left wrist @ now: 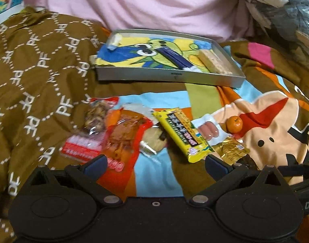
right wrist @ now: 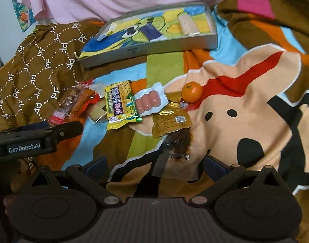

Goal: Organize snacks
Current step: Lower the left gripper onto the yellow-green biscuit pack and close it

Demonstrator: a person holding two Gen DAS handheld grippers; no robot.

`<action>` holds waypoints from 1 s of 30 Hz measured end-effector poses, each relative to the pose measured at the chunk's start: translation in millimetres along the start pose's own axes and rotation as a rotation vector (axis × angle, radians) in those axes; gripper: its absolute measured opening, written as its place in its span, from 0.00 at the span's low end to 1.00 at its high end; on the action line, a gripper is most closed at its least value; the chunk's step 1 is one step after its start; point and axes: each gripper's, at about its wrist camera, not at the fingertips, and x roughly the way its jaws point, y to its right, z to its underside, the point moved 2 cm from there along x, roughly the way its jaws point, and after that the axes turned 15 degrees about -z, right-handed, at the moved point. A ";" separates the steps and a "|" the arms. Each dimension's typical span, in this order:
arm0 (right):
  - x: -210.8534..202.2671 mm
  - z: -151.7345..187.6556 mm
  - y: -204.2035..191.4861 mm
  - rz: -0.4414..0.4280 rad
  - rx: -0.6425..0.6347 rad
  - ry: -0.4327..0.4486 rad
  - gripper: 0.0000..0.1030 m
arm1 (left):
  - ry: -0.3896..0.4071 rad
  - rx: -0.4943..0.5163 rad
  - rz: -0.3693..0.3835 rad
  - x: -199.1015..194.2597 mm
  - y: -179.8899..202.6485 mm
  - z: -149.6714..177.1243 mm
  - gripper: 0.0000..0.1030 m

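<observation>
Loose snacks lie on a cartoon blanket: a yellow packet [left wrist: 182, 133] [right wrist: 120, 105], a sausage pack [left wrist: 208, 130] [right wrist: 149, 101], a small orange [left wrist: 234, 124] [right wrist: 192, 92], a gold packet [left wrist: 231, 149] [right wrist: 170, 121], a red packet [left wrist: 124, 133], a nut packet [left wrist: 89, 129] and a round cookie [left wrist: 154, 141]. Behind them a grey tray [left wrist: 170, 78] [right wrist: 146, 50] holds a blue bar [left wrist: 174, 57], a beige bar [left wrist: 215, 62] and a small white packet [left wrist: 114, 41]. My left gripper [left wrist: 155, 166] hangs open just short of the pile. My right gripper [right wrist: 155, 166] is open, with a clear packet of dark pieces [right wrist: 178, 143] lying between its fingers.
Brown patterned cloth [left wrist: 33, 60] is bunched up on the left. A pink sheet [left wrist: 134, 4] rises behind the tray. Crumpled dark wrapping [left wrist: 286, 10] sits at the back right. The left gripper's black housing [right wrist: 33, 139] shows at the left of the right wrist view.
</observation>
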 end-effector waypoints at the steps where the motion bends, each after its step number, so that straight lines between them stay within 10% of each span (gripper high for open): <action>1: 2.4 -3.0 2.1 -0.004 -0.003 -0.005 1.00 | -0.003 0.009 0.009 2.2 1.8 -1.3 0.99; 23: 41.1 -22.8 26.7 -0.067 -0.081 -0.114 0.98 | -0.084 -0.140 0.158 64.8 38.3 -19.2 0.99; 30: 43.8 -19.2 22.4 -0.016 -0.117 -0.131 0.88 | -0.069 -0.009 0.113 65.4 54.3 -21.0 0.94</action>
